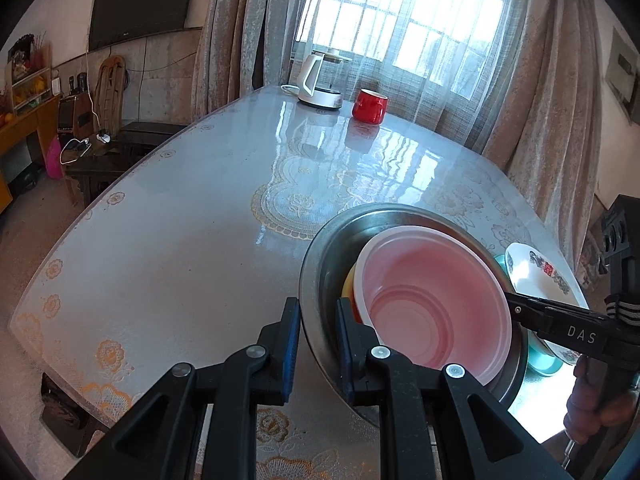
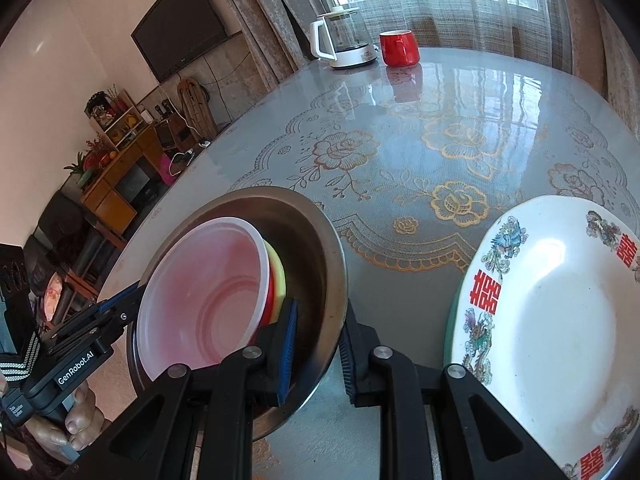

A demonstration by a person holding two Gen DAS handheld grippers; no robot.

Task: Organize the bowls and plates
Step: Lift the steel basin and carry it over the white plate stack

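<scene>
We count one steel basin (image 1: 320,252) tilted above the surface (image 1: 180,240). Nested in it are three bowls: a pink one (image 1: 436,300) on top, then a red (image 2: 271,292) and a yellow (image 2: 278,276) showing only as rims. Our left tool (image 1: 318,312) pinches the basin's rim on one side, our right tool (image 2: 320,320) the opposite rim. Beside it one patterned white plate (image 2: 540,320) sits on a teal dish (image 1: 544,362). Far back stand one kettle (image 1: 320,80) and one red mug (image 1: 370,106).

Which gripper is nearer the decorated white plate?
Right. The right gripper clamps the steel bowl rim on the side facing the decorated white plate. The left gripper clamps the bowl's opposite rim, farther from it.
</scene>
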